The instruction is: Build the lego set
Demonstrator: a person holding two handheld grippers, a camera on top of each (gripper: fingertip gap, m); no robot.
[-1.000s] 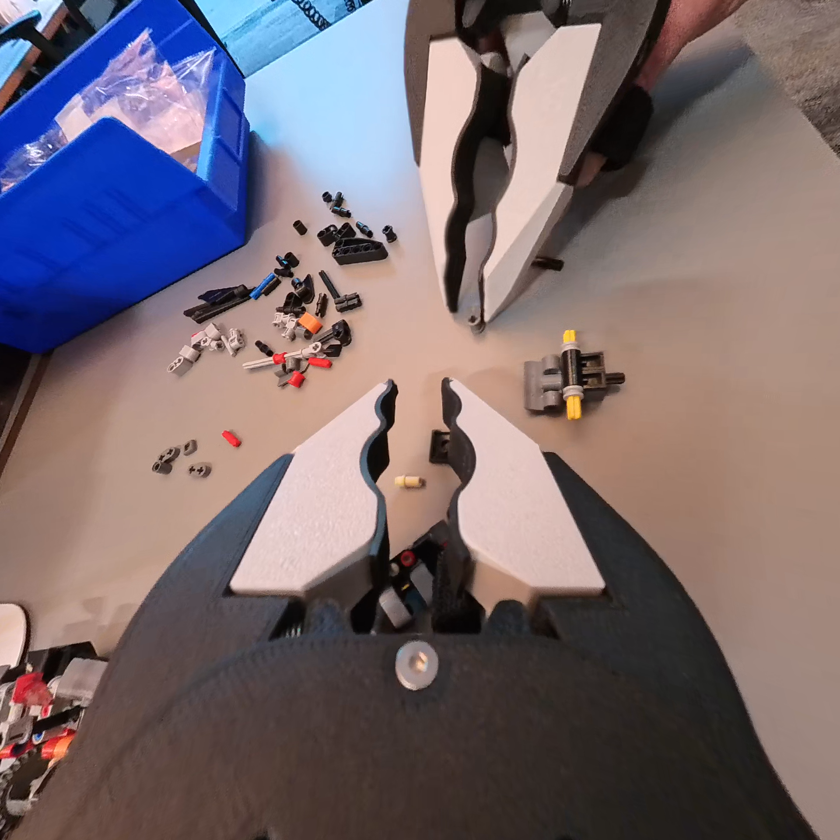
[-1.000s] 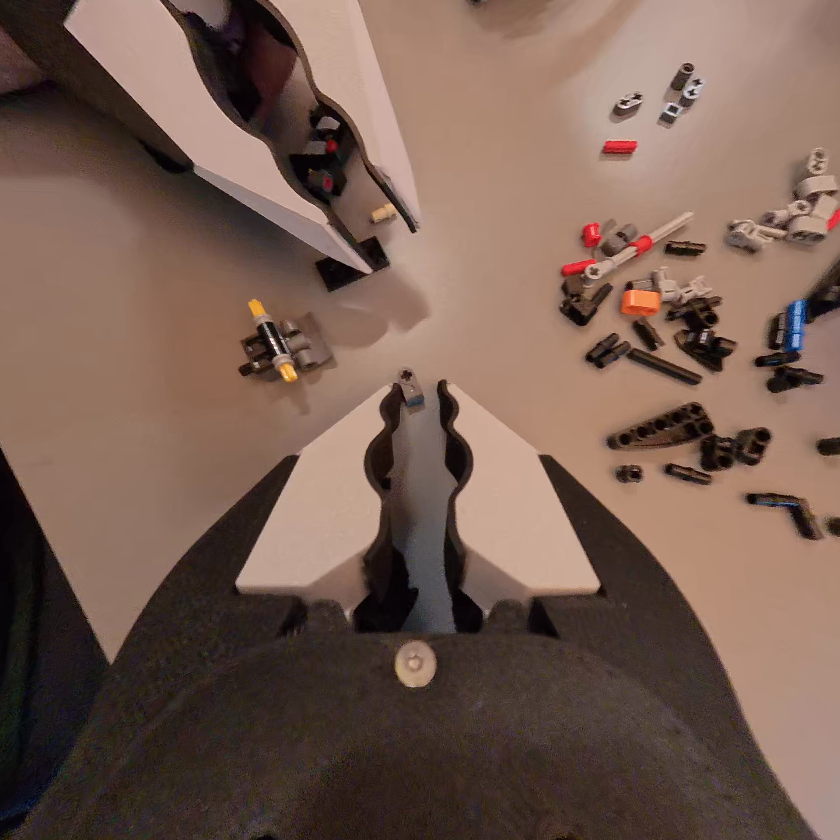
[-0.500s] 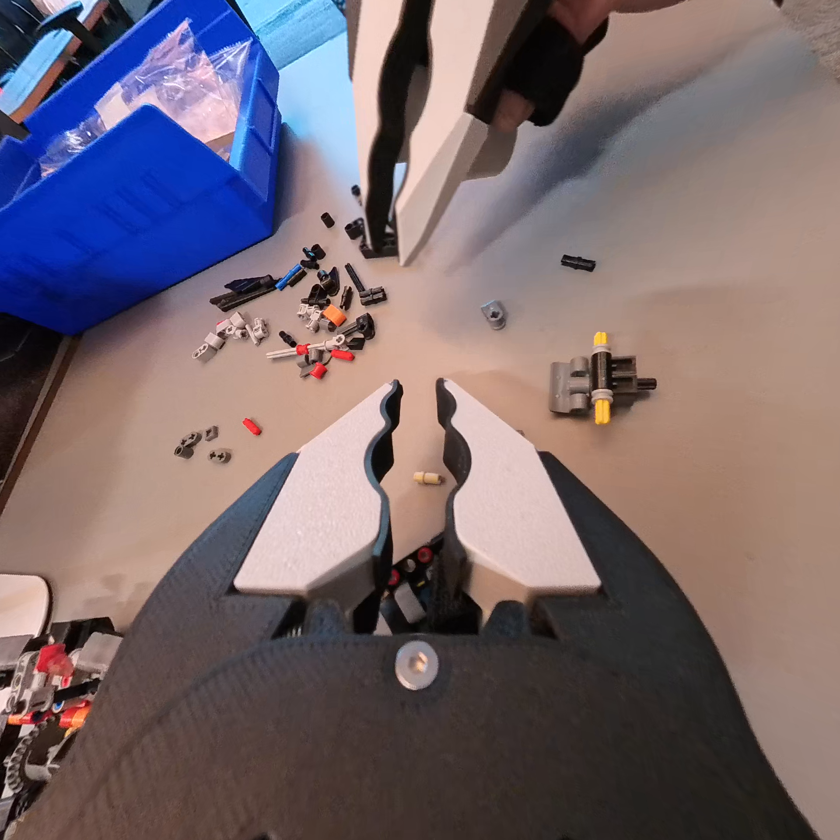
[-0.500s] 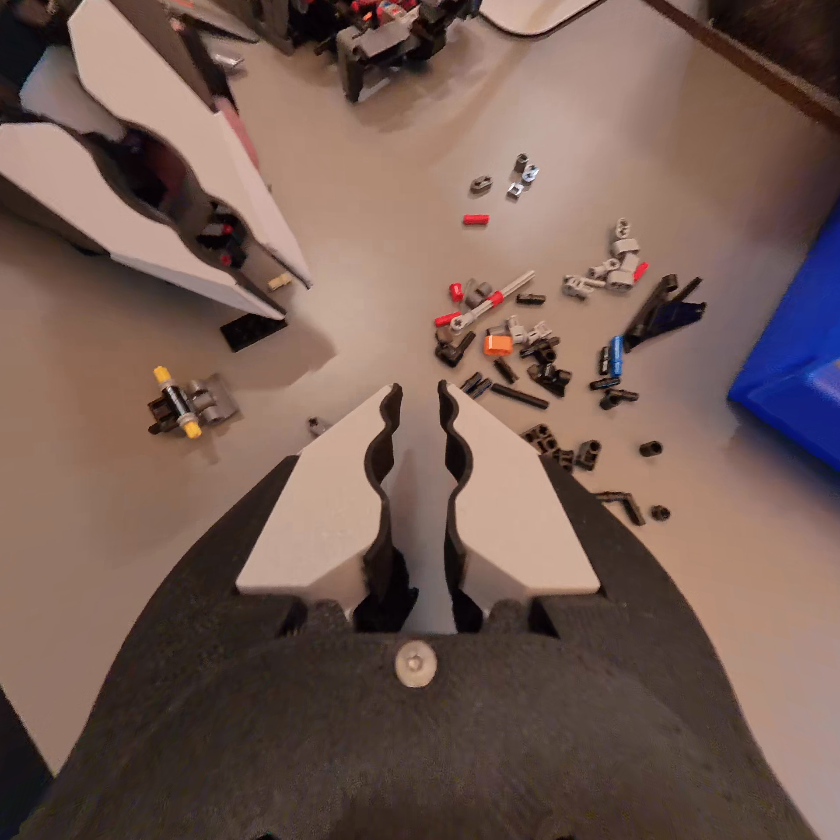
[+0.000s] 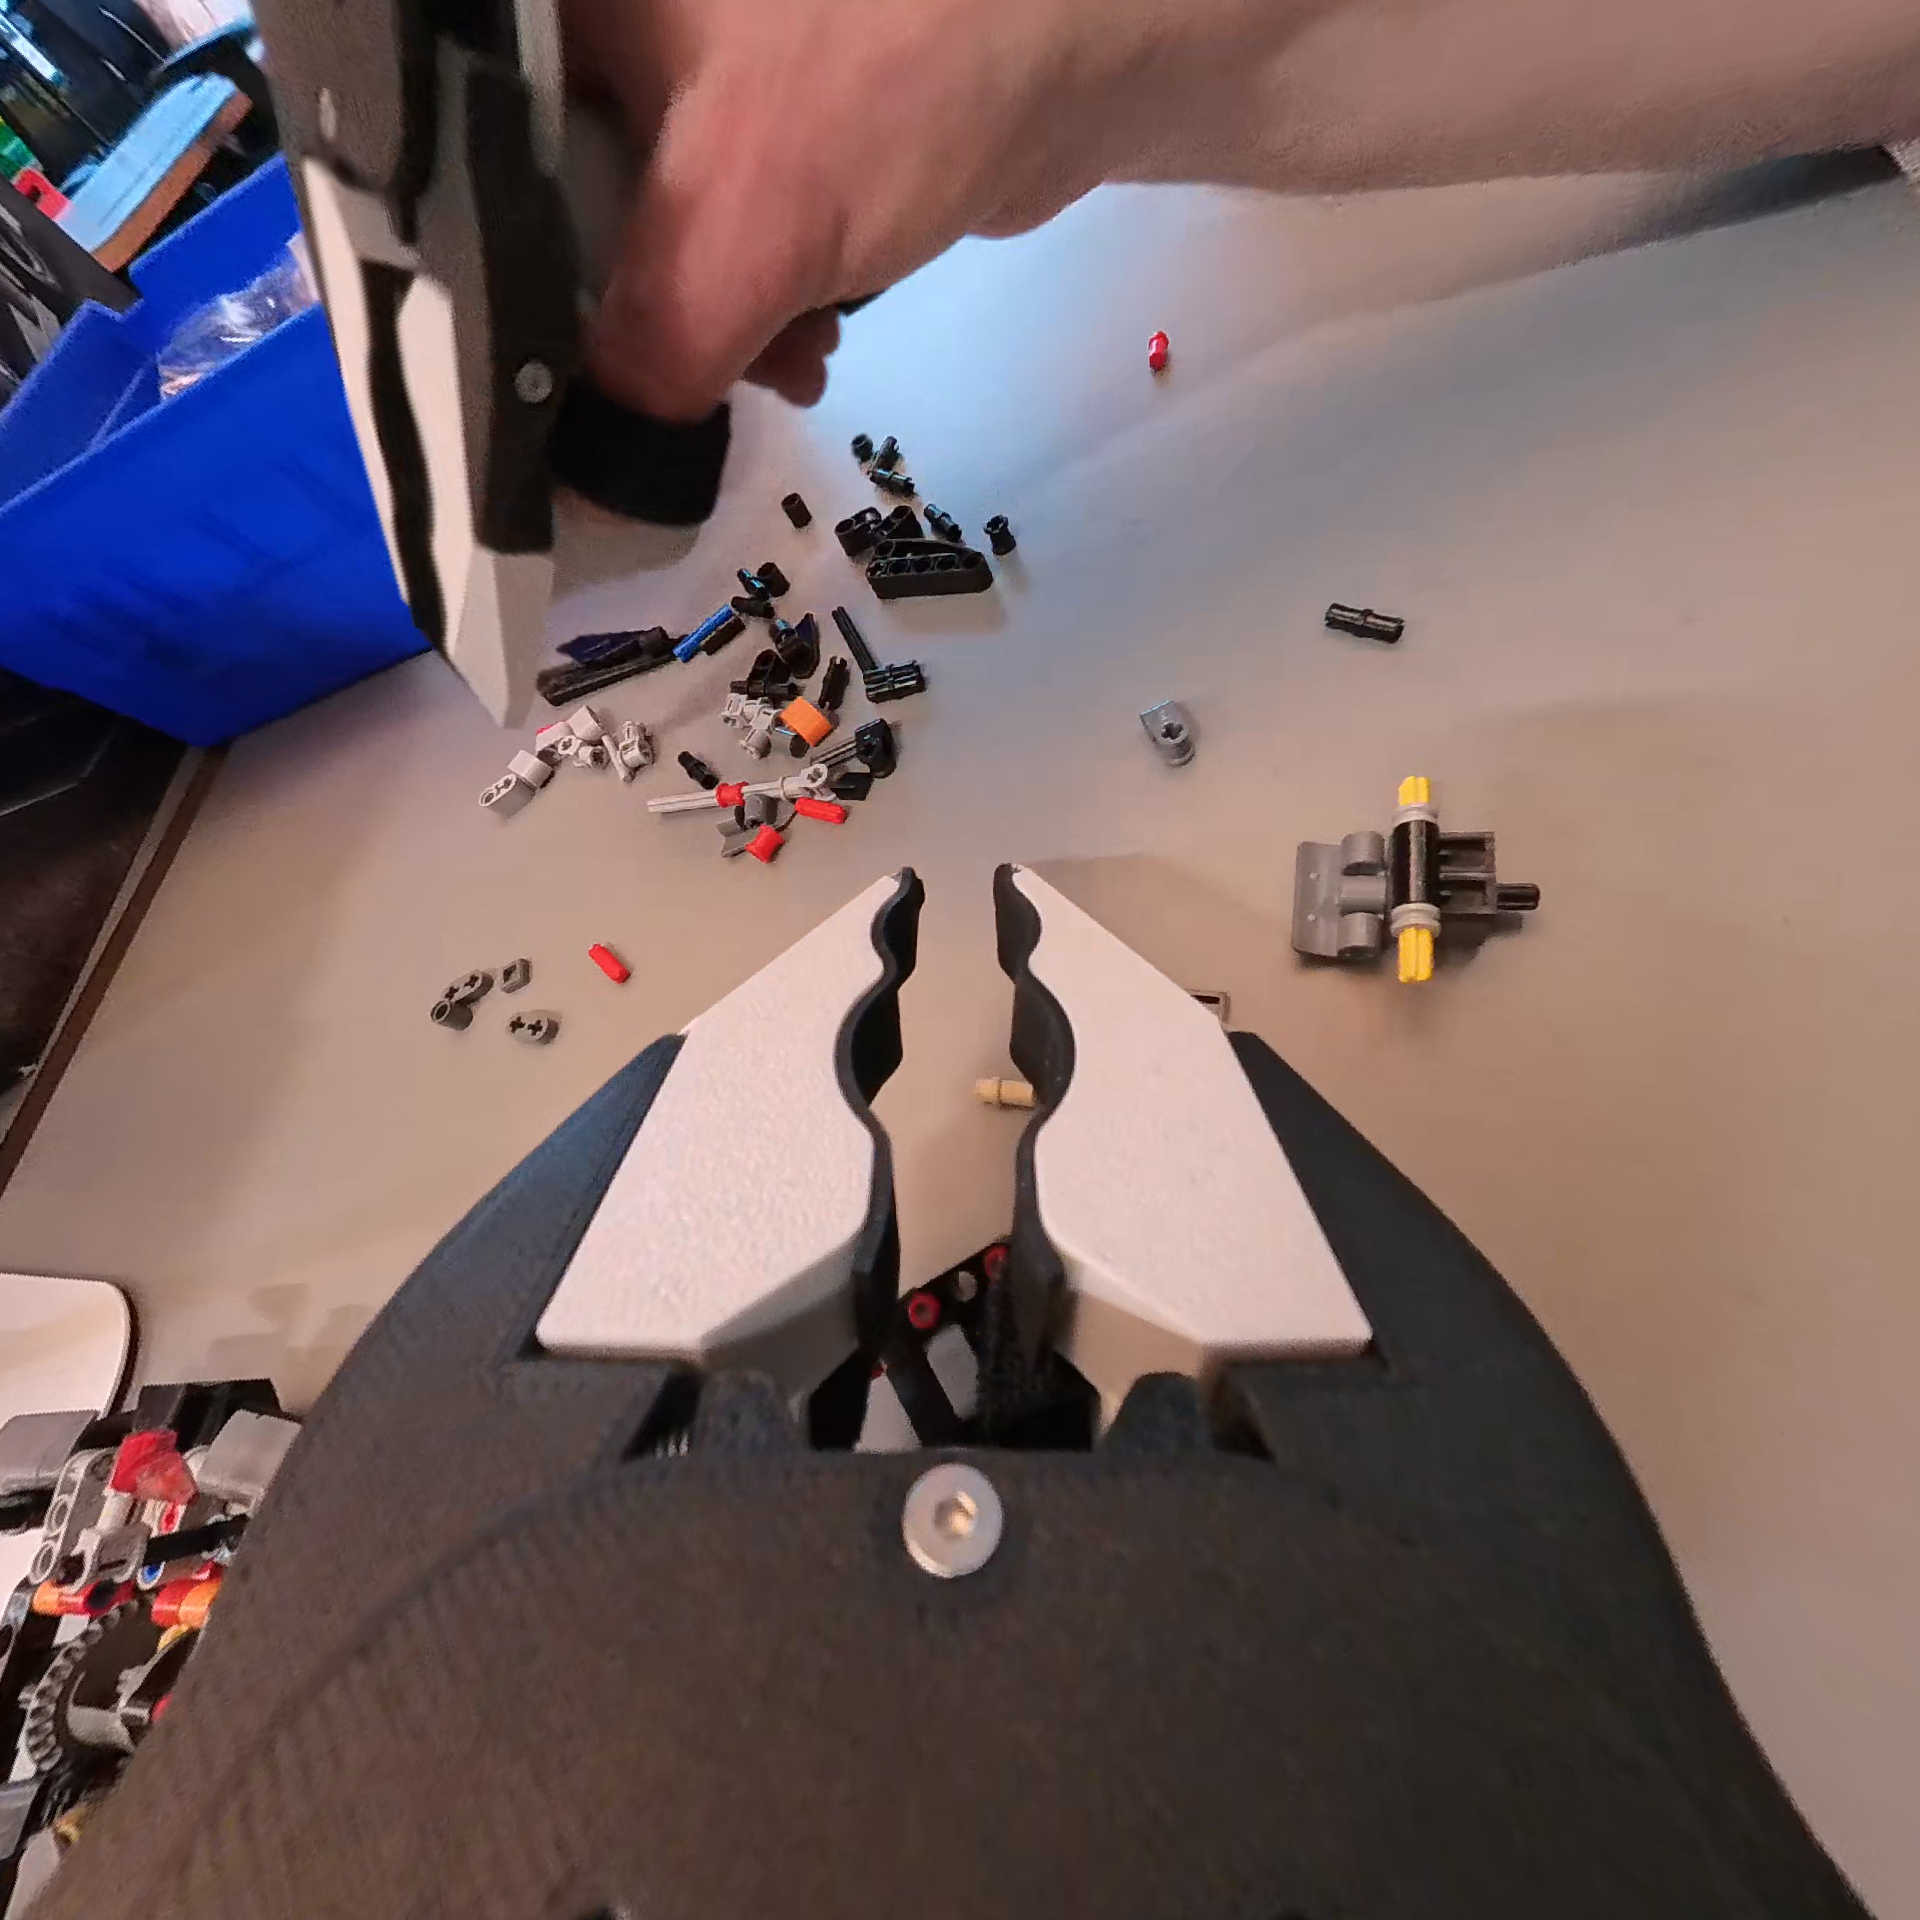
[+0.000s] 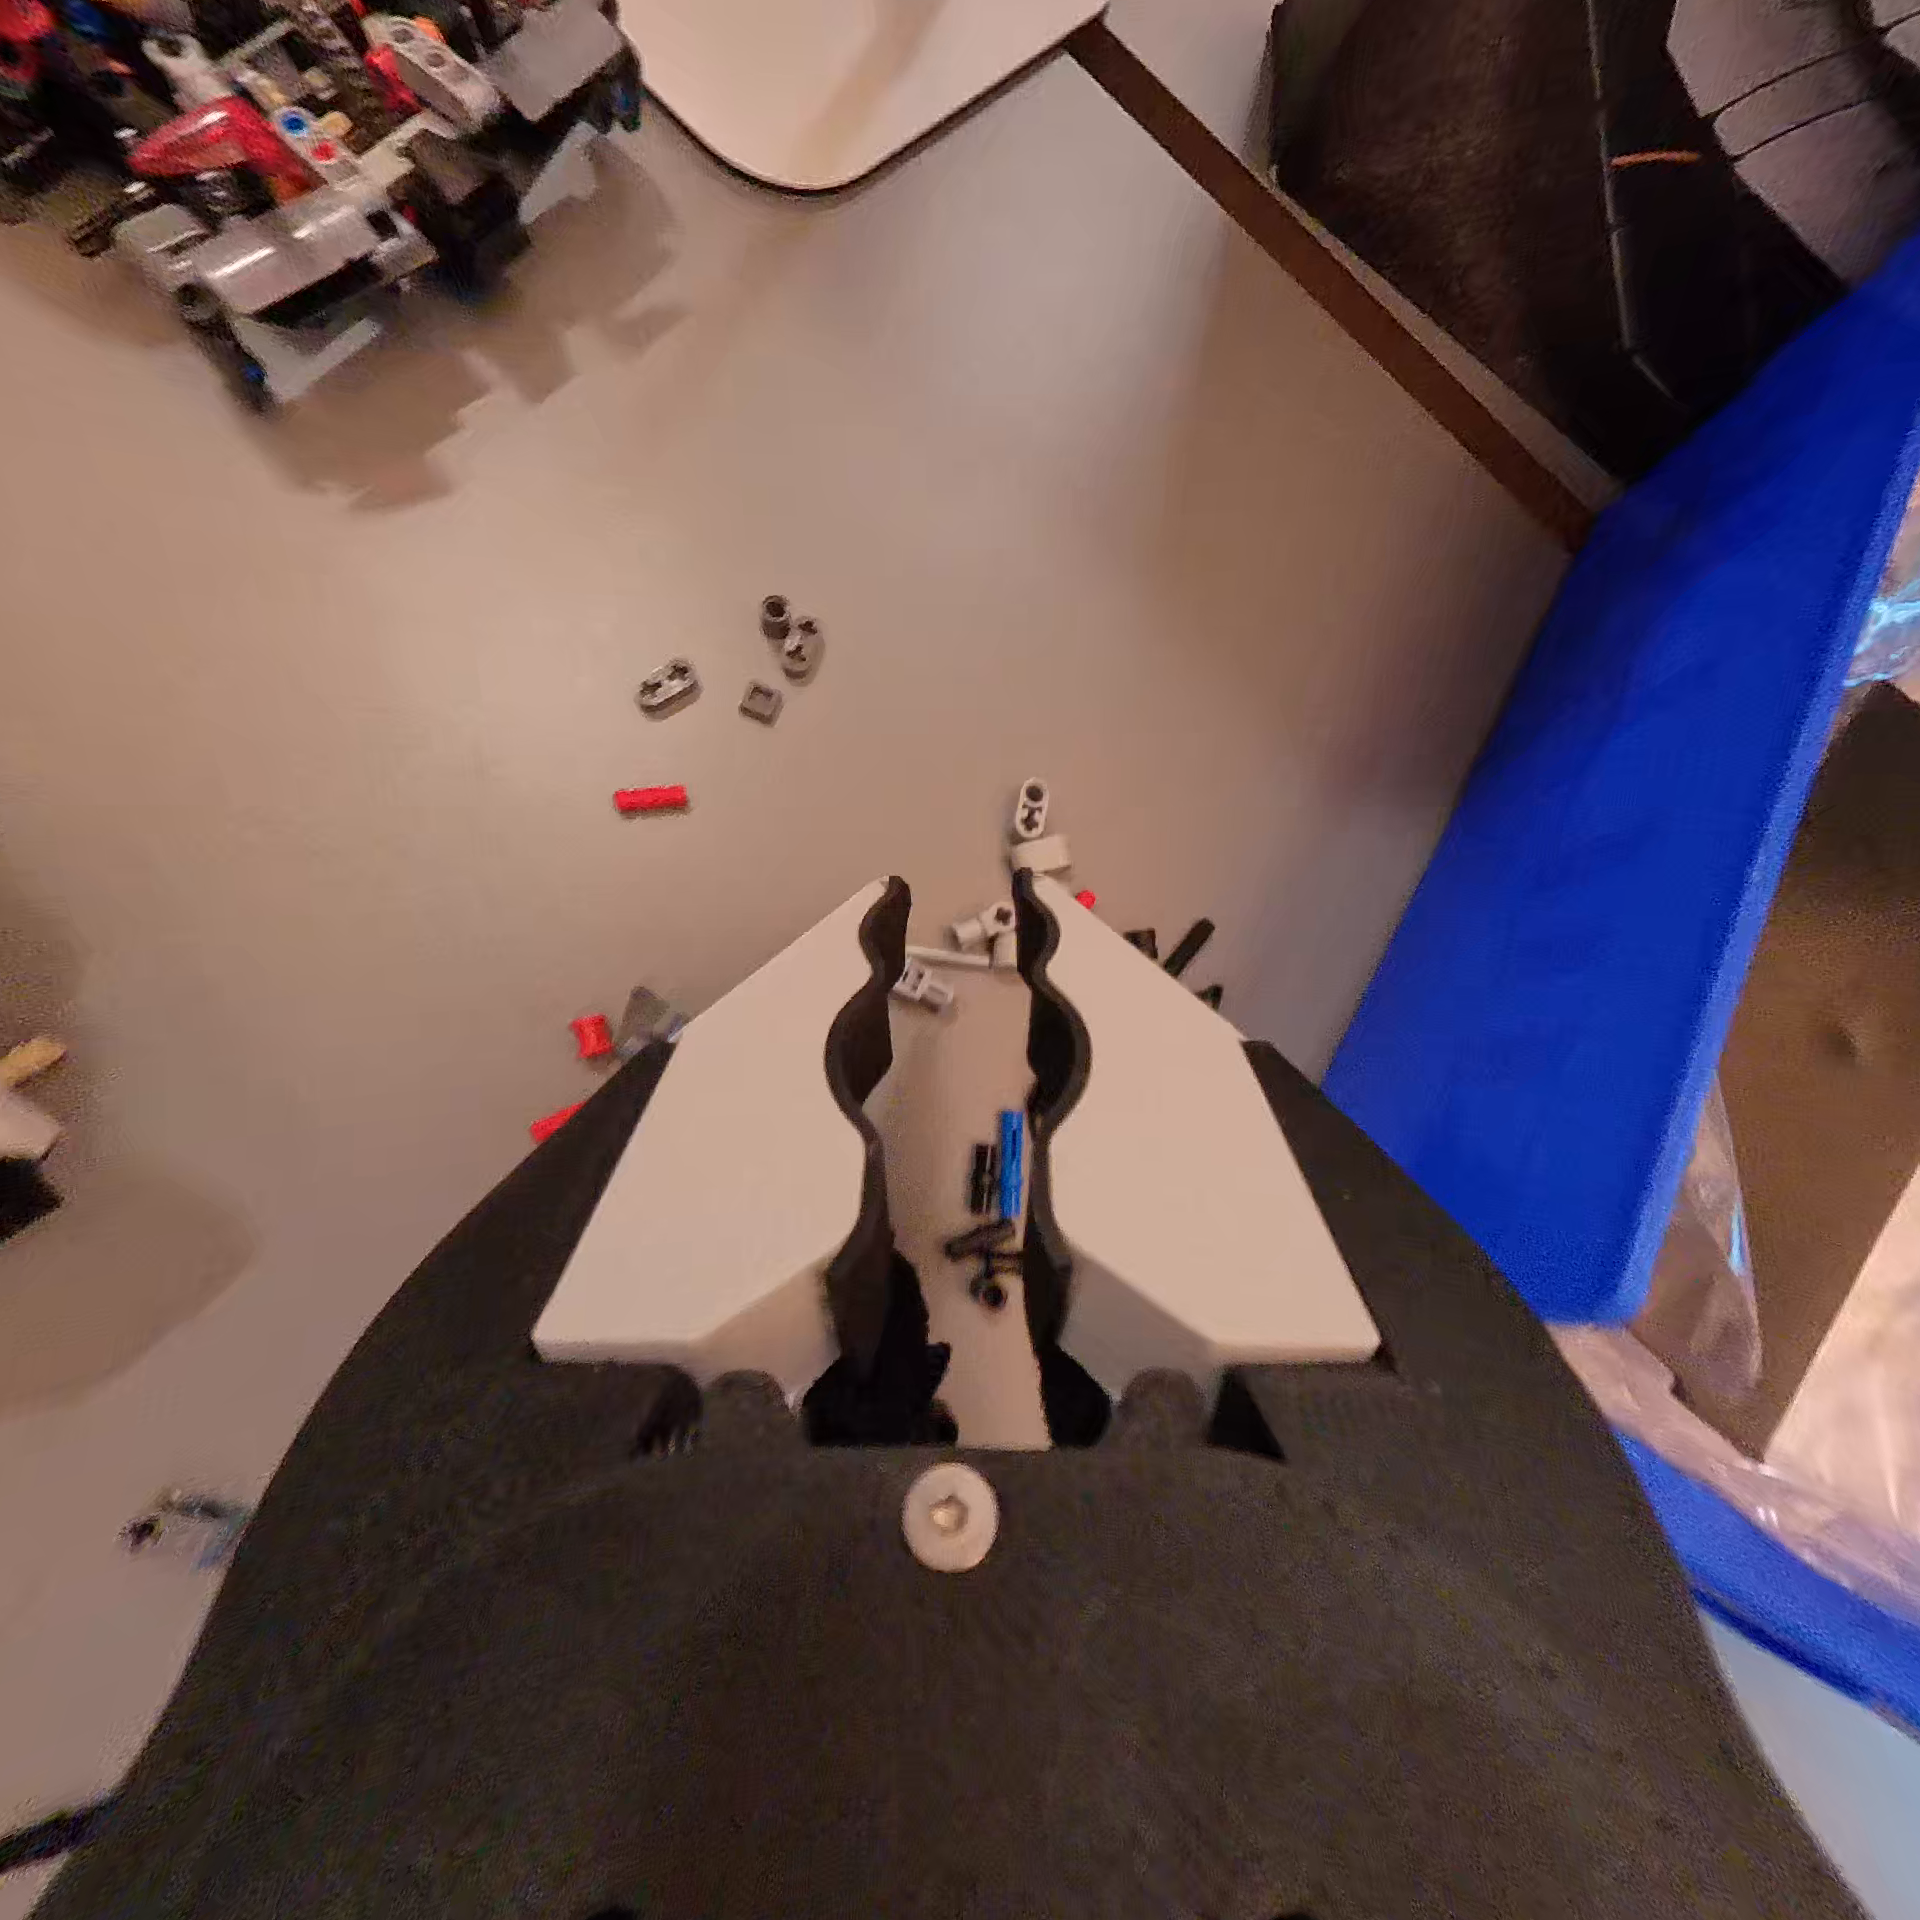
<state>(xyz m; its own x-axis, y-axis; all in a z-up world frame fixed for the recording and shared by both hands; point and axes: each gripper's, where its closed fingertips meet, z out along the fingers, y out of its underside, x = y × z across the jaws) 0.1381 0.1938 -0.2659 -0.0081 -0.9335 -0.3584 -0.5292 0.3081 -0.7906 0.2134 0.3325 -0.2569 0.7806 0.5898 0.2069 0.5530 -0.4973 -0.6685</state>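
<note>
- Blue plastic marks the bin [image 5: 197,561] at the left edge of the left wrist view; the loose lego pile [image 5: 769,707] lies just right of it on the grey table [image 5: 1558,520].
- Above that pile hangs the right gripper [image 5: 488,675], tilted, held by a hand [image 5: 831,177]; its own view shows its jaws apart and empty over pile pieces, a blue pin [image 6: 1010,1158] seen between them.
- Right of the pile, well apart, sit a grey connector [image 5: 1170,730] and a grey, black and yellow sub-assembly [image 5: 1403,894]; only the left view shows them.
- The left gripper [image 5: 954,883] has its jaws slightly apart; a black, red-studded piece deep between them is hard to make out, and I cannot tell whether it is gripped.
- The built model [image 6: 301,177] shows blurred in the right view and cut off in the left.
</note>
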